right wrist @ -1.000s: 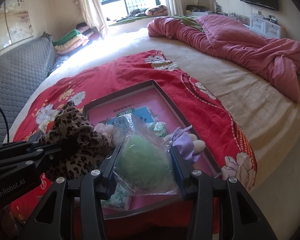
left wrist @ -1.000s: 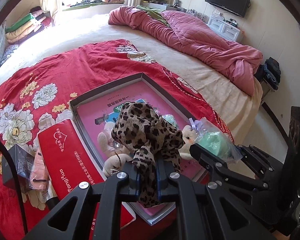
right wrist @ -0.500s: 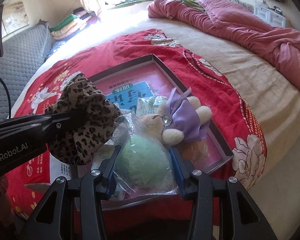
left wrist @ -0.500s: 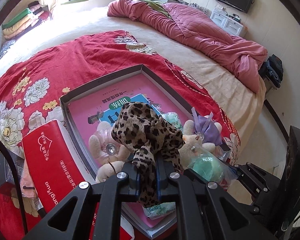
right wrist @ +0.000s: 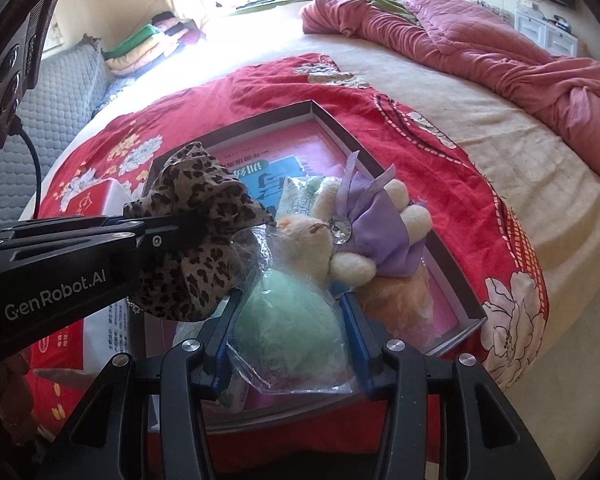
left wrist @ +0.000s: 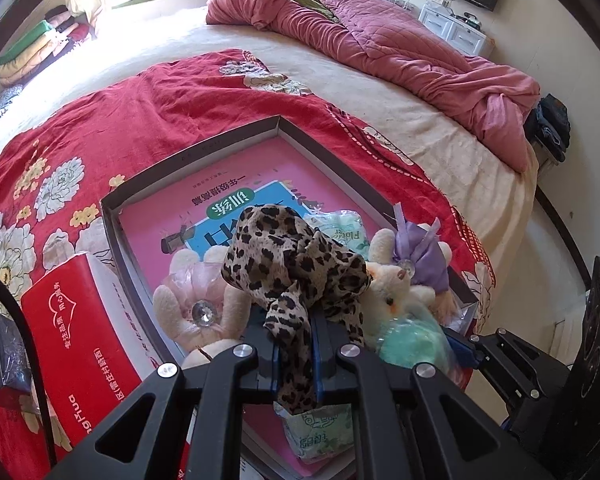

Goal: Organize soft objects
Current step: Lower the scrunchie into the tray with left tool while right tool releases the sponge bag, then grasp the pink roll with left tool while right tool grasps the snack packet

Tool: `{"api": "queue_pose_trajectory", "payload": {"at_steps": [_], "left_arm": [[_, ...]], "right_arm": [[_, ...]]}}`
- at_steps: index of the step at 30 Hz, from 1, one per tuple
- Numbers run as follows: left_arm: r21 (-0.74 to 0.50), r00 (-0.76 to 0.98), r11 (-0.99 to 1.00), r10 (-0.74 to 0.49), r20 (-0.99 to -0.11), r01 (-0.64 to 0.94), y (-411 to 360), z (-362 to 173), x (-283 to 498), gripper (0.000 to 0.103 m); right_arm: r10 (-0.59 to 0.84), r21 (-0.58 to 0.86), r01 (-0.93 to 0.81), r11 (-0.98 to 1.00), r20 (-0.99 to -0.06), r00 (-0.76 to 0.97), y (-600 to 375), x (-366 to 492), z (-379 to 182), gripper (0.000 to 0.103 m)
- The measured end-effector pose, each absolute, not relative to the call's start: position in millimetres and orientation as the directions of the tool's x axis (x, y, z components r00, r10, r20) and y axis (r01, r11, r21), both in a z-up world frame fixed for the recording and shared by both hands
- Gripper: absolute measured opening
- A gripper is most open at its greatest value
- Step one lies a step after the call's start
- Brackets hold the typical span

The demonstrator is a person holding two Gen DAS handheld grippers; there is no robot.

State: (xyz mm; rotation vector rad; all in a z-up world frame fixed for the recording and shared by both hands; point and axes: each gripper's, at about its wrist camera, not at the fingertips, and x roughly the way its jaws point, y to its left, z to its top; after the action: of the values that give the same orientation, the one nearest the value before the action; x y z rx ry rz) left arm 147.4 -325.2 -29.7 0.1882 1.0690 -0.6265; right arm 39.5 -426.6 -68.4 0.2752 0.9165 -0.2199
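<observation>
My left gripper (left wrist: 294, 328) is shut on a leopard-print cloth (left wrist: 288, 256), held above the near end of a shallow grey box (left wrist: 204, 148); the cloth also shows in the right wrist view (right wrist: 192, 216). My right gripper (right wrist: 290, 312) is shut on a green fluffy item in a clear bag (right wrist: 288, 320), just above the box's near end; the bag shows beside my left gripper (left wrist: 410, 340). In the box lie a plush doll in a purple dress (right wrist: 372, 232), a plush doll in a pink dress (left wrist: 196, 300) and a green tissue pack (left wrist: 340, 228) on a pink book (left wrist: 220, 200).
The box sits on a red flowered blanket (left wrist: 140, 112) on a large bed. A red tissue pack (left wrist: 72, 340) lies left of the box, a small dark box (left wrist: 0, 360) further left. A pink quilt (left wrist: 400, 52) is bunched at the far right. The bed edge (right wrist: 572, 320) drops off on the right.
Both grippers have moved lower and nearer the box's near end with their loads. The purple-dressed doll has come into fuller view beside the green bag.
</observation>
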Motion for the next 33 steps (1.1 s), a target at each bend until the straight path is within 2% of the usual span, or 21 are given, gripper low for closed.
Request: {"api": "queue_pose_trajectory", "payload": {"at_steps": [5, 9, 11, 13, 15, 17, 21, 24, 29, 33], "left_arm": [[-0.164, 0.314, 0.816, -0.387, -0.867, 0.554, -325.6, -33.7, 152.1, 0.012], [-0.161, 0.307, 0.820, -0.377, -0.874, 0.549, -324.6, -36.8, 154.0, 0.014], [-0.162, 0.303, 0.824, -0.372, -0.877, 0.543, -323.4, -36.9, 154.8, 0.021], [-0.159, 0.301, 0.825, -0.367, -0.880, 0.542, -321.8, -36.0, 154.9, 0.044], [-0.154, 0.310, 0.825, -0.368, -0.877, 0.544, -318.3, -32.8, 154.0, 0.057], [-0.164, 0.315, 0.822, -0.383, -0.869, 0.546, -313.6, -28.1, 153.2, 0.057], [-0.219, 0.333, 0.825, -0.433, -0.838, 0.521, -293.6, -9.9, 150.2, 0.065], [-0.220, 0.362, 0.829, -0.442, -0.821, 0.514, -275.1, 8.1, 144.5, 0.066], [-0.226, 0.455, 0.861, -0.443, -0.772, 0.455, -214.4, 37.4, 137.2, 0.069], [-0.158, 0.469, 0.912, -0.336, -0.817, 0.379, -162.6, 33.5, 158.7, 0.071]], "right_arm": [[-0.071, 0.131, 0.296, 0.946, -0.808, 0.585, -424.7, 42.3, -68.4, 0.052], [-0.087, 0.121, 0.304, 0.945, -0.803, 0.590, -424.5, 40.9, -64.8, 0.061], [-0.104, 0.116, 0.318, 0.941, -0.795, 0.597, -425.3, 38.2, -61.0, 0.069], [-0.121, 0.112, 0.335, 0.936, -0.790, 0.601, -427.1, 35.0, -56.1, 0.072], [-0.140, 0.114, 0.355, 0.928, -0.776, 0.616, -429.1, 30.0, -47.4, 0.072], [-0.179, 0.101, 0.380, 0.919, -0.753, 0.633, -431.5, 24.2, -36.3, 0.073], [-0.243, 0.060, 0.394, 0.917, -0.699, 0.672, -428.0, 18.2, -13.4, 0.078], [-0.264, 0.021, 0.378, 0.926, -0.680, 0.684, -417.3, 19.4, -0.3, 0.078], [-0.179, 0.029, 0.262, 0.965, -0.657, 0.733, -383.4, 24.3, 15.4, 0.078], [-0.066, 0.043, 0.126, 0.991, -0.663, 0.745, -331.6, 31.8, 19.5, 0.078]]}}
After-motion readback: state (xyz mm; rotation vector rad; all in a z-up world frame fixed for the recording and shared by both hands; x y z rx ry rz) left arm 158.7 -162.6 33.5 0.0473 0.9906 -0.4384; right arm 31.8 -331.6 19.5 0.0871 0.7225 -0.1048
